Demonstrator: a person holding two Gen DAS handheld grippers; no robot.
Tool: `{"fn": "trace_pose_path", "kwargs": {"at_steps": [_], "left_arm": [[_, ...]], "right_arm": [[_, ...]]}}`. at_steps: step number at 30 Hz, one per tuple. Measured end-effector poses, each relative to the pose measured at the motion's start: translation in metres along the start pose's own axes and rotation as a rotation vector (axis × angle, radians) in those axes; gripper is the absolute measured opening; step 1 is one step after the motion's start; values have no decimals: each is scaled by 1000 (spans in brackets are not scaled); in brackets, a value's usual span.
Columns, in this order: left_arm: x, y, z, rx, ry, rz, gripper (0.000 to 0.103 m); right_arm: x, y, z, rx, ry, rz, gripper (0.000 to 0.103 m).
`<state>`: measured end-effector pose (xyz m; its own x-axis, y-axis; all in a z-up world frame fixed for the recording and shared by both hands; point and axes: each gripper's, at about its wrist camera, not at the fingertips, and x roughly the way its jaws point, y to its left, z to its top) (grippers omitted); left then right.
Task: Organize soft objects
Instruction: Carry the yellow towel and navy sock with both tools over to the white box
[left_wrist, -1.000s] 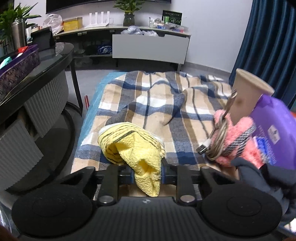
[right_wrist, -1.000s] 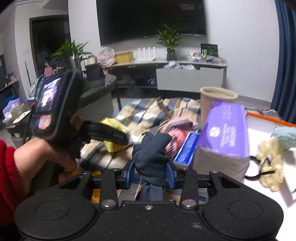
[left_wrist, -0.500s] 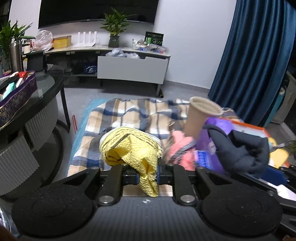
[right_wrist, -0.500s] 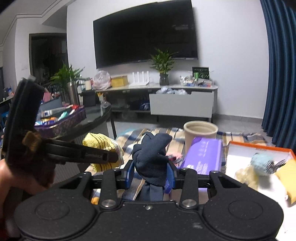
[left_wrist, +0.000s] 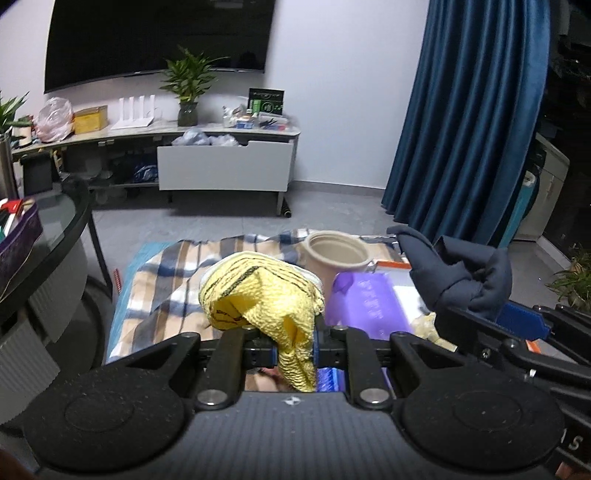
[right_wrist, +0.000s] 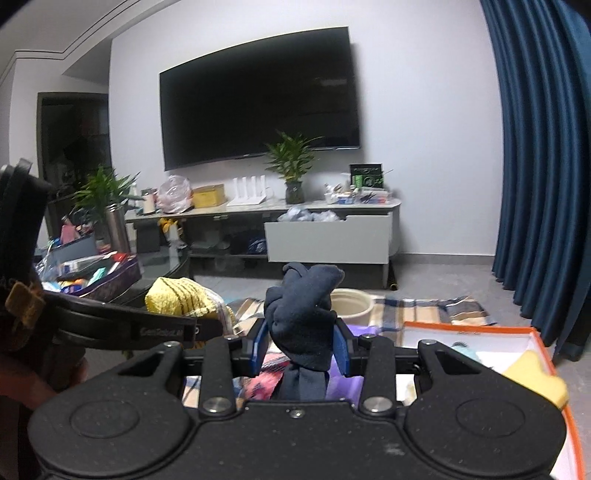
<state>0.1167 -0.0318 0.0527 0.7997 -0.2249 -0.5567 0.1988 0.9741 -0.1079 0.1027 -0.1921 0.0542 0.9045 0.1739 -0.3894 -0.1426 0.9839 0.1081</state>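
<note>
My left gripper (left_wrist: 295, 350) is shut on a yellow knitted cloth with black stripes (left_wrist: 266, 302) and holds it in the air above the plaid blanket (left_wrist: 166, 288). My right gripper (right_wrist: 300, 350) is shut on a dark navy cloth (right_wrist: 303, 317), also lifted. The navy cloth shows in the left wrist view (left_wrist: 458, 277) at the right. The yellow cloth shows in the right wrist view (right_wrist: 177, 299) at the left. An orange-rimmed white box (right_wrist: 476, 343) lies low at the right with a yellow soft item (right_wrist: 535, 373) and a light blue one inside.
A tan paper cup (left_wrist: 332, 254) and a purple package (left_wrist: 365, 302) stand below the grippers. A round glass table (left_wrist: 48, 236) with a purple basket is at the left. A TV cabinet (right_wrist: 325, 229) stands at the back wall, blue curtains (left_wrist: 472, 122) at the right.
Both grippers have risen with their cloths and tilted up, so the floor items have dropped low in view. The orange-rimmed box has come into the right wrist view.
</note>
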Motion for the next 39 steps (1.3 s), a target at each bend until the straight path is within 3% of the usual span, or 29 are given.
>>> {"fn": "trace_pose_path", "kwargs": {"at_steps": [39], "left_arm": [[13,-57,11,100,-19,-98,18]], "right_arm": [[-20,-46,8,50,-54,-104,46]]}}
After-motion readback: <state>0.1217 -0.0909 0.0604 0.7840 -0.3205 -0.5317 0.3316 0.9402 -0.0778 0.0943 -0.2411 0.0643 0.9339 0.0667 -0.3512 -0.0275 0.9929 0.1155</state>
